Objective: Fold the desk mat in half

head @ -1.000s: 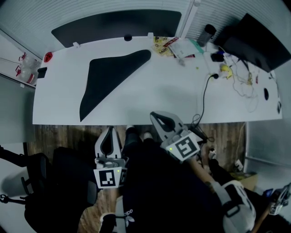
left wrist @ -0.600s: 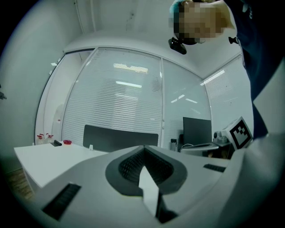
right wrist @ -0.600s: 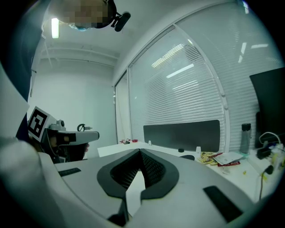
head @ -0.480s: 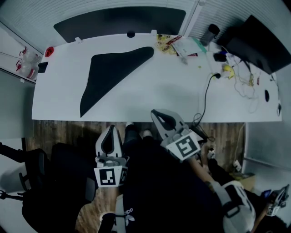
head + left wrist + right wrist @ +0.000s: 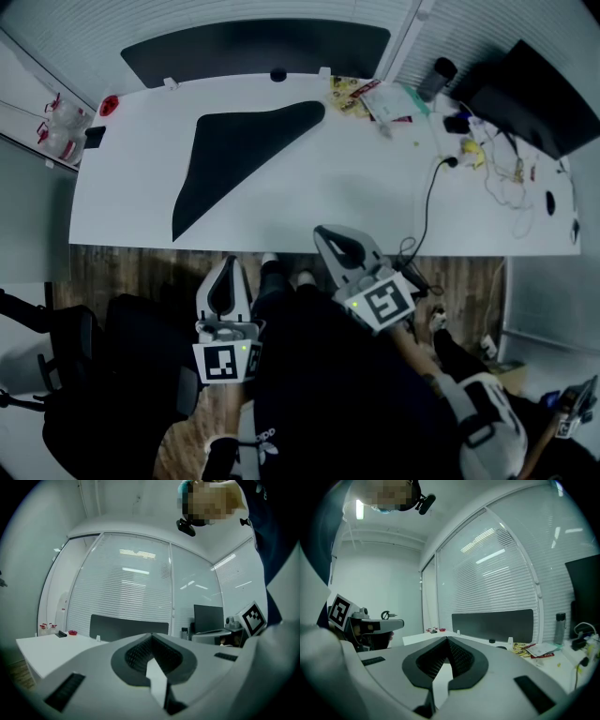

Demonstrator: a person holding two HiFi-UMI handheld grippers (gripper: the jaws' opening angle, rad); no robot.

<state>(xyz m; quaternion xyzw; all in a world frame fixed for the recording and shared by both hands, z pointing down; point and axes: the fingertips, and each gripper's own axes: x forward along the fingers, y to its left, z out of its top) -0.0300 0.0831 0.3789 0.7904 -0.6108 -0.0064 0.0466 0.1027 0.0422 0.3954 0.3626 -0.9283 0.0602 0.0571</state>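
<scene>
Desk mat: black, lying flat on the left half of the white desk as a roughly triangular shape; one corner points towards the desk's near edge, another towards the middle of its far edge; neither gripper touches it.

Left gripper: off the desk, just short of its near edge, above the wooden floor; jaws closed tip to tip, nothing between them.

Right gripper: also at the desk's near edge, closer to the desk's middle, its tips overlapping that edge in the head view; jaws closed, nothing held.

Right end of the desk: a dark monitor; a black cable running from the near edge towards the far side; loose papers and packets; a dark cylindrical bottle.

Far left corner of the desk: a small red object.

Behind the desk's far edge: a black partition panel.
</scene>
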